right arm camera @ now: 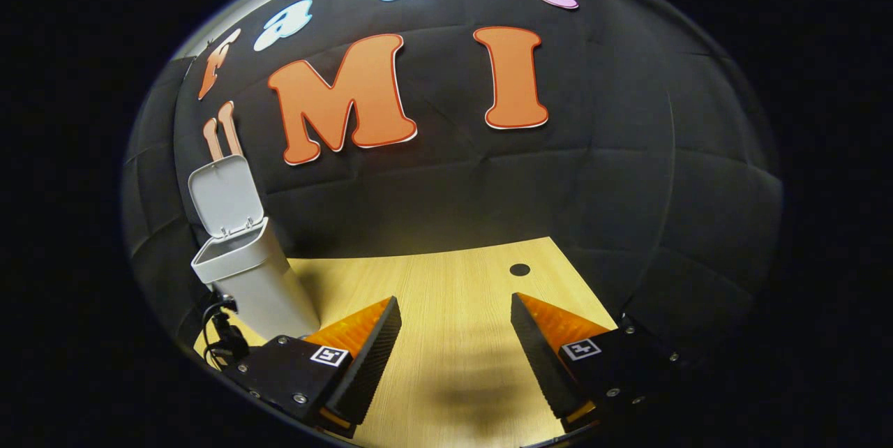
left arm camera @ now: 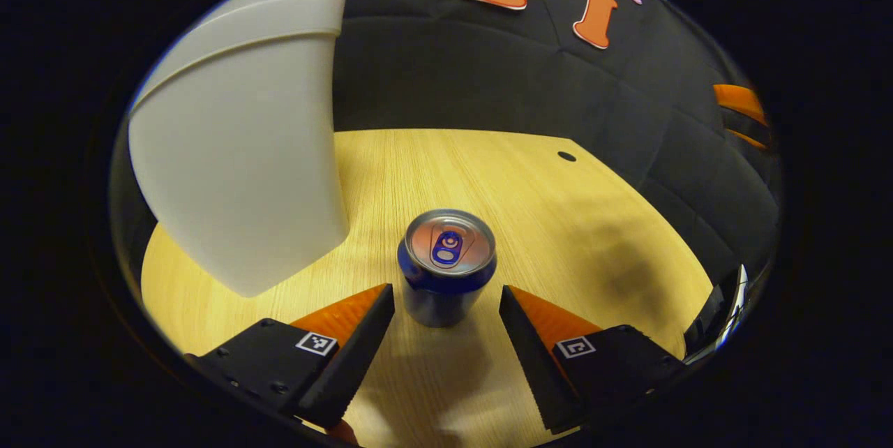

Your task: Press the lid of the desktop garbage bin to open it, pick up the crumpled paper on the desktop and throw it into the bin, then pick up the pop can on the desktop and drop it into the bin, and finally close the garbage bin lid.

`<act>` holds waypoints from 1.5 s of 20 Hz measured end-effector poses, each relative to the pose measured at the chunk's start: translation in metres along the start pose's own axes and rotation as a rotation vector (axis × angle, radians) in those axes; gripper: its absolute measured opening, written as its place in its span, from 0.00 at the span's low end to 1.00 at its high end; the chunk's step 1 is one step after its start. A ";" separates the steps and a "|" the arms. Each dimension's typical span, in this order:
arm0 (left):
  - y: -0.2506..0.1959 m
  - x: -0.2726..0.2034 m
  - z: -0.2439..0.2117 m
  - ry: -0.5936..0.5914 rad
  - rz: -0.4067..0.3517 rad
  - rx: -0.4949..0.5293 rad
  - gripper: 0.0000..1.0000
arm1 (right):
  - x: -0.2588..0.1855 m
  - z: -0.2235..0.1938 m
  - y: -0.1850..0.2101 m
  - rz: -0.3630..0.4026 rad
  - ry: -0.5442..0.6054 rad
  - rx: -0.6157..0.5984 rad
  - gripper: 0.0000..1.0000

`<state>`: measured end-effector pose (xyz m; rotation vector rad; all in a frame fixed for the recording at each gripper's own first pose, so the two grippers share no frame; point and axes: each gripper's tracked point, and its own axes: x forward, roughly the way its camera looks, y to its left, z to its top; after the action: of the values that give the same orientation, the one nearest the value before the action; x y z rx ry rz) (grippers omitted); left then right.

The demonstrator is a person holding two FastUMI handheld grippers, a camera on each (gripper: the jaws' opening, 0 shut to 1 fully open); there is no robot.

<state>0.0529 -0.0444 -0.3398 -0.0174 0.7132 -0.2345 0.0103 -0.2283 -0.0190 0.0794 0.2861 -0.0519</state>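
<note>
One pale wood-grain table point(left arm camera: 544, 225) bears one smooth white plastic bin point(left arm camera: 237, 155), tapered downward, left of the left gripper point(left arm camera: 446, 308), its hinged lid point(right arm camera: 227, 197) standing up open. One blue metal can point(left arm camera: 446, 266) stands upright, long axis vertical, tab up, just ahead between those spread fingers, untouched; the right gripper point(right arm camera: 457, 319) gapes released over bare table

Left gripper point(left arm camera: 446, 298): two wedge-shaped fingers with ribbed inner faces, each on a black block mount carrying a small square black-and-white tag and dark screws. Right gripper point(right arm camera: 455, 308): same build, wedge fingers, black blocks, square tags, silver screws near the edges. Black cable loops beside its left block.
</note>
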 end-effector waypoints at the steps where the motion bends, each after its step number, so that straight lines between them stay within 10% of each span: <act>1: 0.001 0.004 0.002 0.000 0.005 0.003 0.98 | -0.001 0.000 -0.003 -0.005 -0.001 -0.005 0.95; 15: 0.004 -0.008 0.023 -0.017 0.023 -0.014 0.83 | -0.001 -0.004 -0.001 0.013 0.029 -0.014 0.95; 26: 0.074 -0.222 0.215 -0.398 0.128 -0.150 0.81 | 0.022 0.032 0.065 0.172 -0.028 0.020 0.95; 30: 0.155 -0.227 0.264 -0.434 0.243 -0.205 0.81 | 0.026 0.042 0.088 0.216 -0.049 0.033 0.95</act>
<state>0.0905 0.1394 -0.0077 -0.1715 0.2990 0.0772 0.0524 -0.1448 0.0200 0.1410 0.2268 0.1556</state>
